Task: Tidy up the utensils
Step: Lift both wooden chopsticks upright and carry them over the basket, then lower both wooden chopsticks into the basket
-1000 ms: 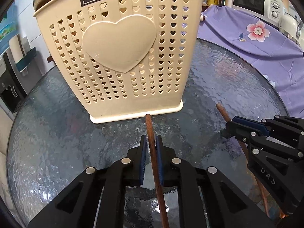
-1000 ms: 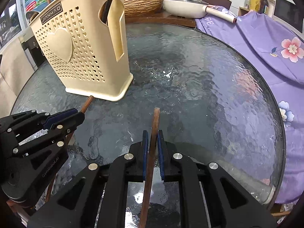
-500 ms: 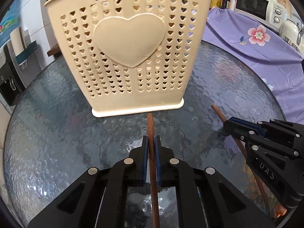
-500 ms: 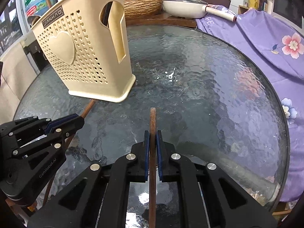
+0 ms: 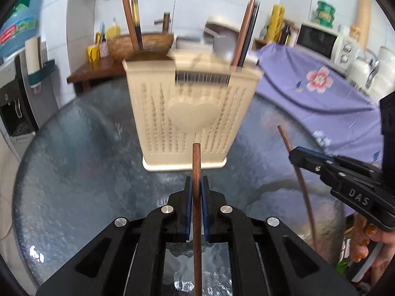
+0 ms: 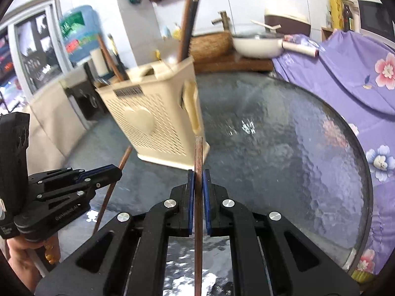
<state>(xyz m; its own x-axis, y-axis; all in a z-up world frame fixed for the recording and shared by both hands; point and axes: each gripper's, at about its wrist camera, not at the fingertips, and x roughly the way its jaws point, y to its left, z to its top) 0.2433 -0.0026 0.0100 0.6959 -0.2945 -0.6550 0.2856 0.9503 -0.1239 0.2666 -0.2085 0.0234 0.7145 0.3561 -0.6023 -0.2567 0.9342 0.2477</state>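
Both grippers are clamped: the left gripper point(image 5: 196, 185) pinches one brown chopstick point(image 5: 196, 197), the right gripper point(image 6: 197, 180) pinches another chopstick point(image 6: 198, 197), each stick running back between the jaws and tilted upward. Ahead, mid-worktop point(image 5: 74, 162), stands the cream basket point(image 5: 190, 113) holding several upright sticks point(image 5: 243, 32).

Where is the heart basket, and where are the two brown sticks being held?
heart basket point(image 5: 192, 113), left wrist view, on its raised heart.
left stick point(image 5: 196, 157), left wrist view, shaft above the jaws.
right stick point(image 6: 198, 153), right wrist view, shaft above the jaws.
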